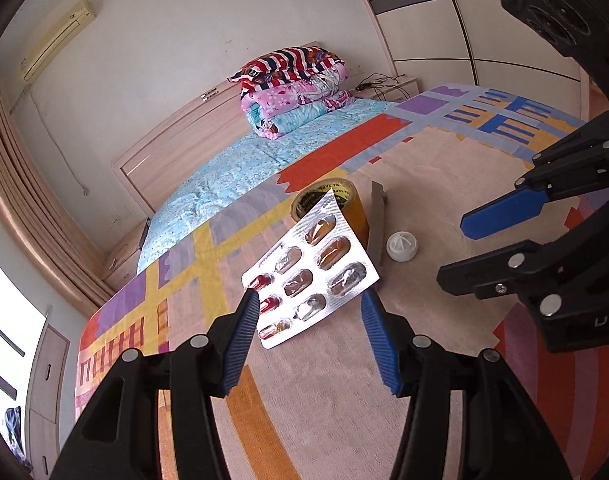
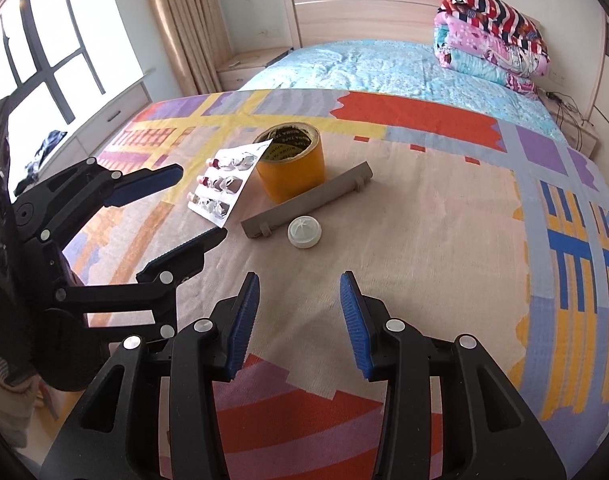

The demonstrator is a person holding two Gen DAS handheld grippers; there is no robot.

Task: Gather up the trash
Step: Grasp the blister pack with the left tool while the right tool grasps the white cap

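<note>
While your left gripper (image 1: 310,300) stands open around the pill sheet (image 1: 310,270), which leans on the tape roll (image 2: 290,166) on the bed cover (image 2: 424,240), pinch its near edge gently. It looks light, thin and bendy. Your right gripper (image 2: 300,292) is open and empty.

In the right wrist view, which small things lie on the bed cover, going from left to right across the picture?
Blister pack → tape roll → white cap. The grey strip is left out: it runs slantwise under both the roll and the cap, so its place in the order is unclear.
</note>
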